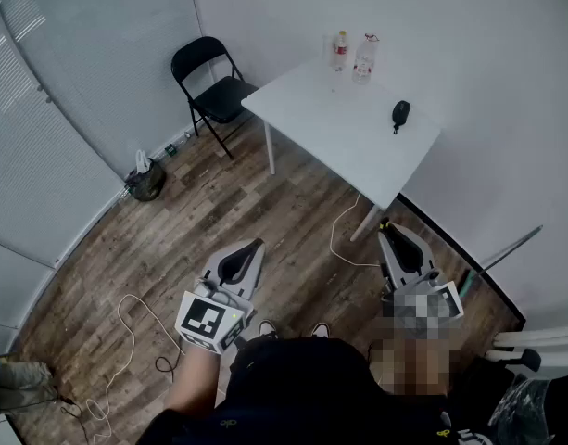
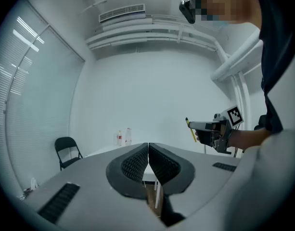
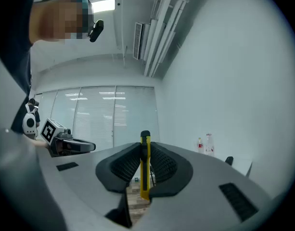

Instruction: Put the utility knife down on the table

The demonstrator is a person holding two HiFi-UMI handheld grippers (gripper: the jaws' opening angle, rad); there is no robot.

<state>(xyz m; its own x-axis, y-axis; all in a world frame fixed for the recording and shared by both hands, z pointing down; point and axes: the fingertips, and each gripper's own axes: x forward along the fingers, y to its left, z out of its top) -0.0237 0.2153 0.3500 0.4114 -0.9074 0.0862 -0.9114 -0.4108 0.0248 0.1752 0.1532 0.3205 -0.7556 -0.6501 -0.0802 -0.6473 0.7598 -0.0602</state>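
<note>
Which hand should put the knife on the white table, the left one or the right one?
Right. The right hand-held gripper is clamped on the yellow utility knife, and it is nearer the table. The left hand-held gripper is shut and empty.

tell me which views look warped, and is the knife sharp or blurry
Head view: mild fisheye, window blinds bow, table evenly lit, no glare. Left gripper view: strong fisheye with dark corners. Right gripper view: same distortion, ceiling lamp glares, utility knife in focus.

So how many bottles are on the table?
2. Both stand side by side at the far corner of the table: the smaller bottle leftmost, the taller bottle right of it. No others show.
</note>
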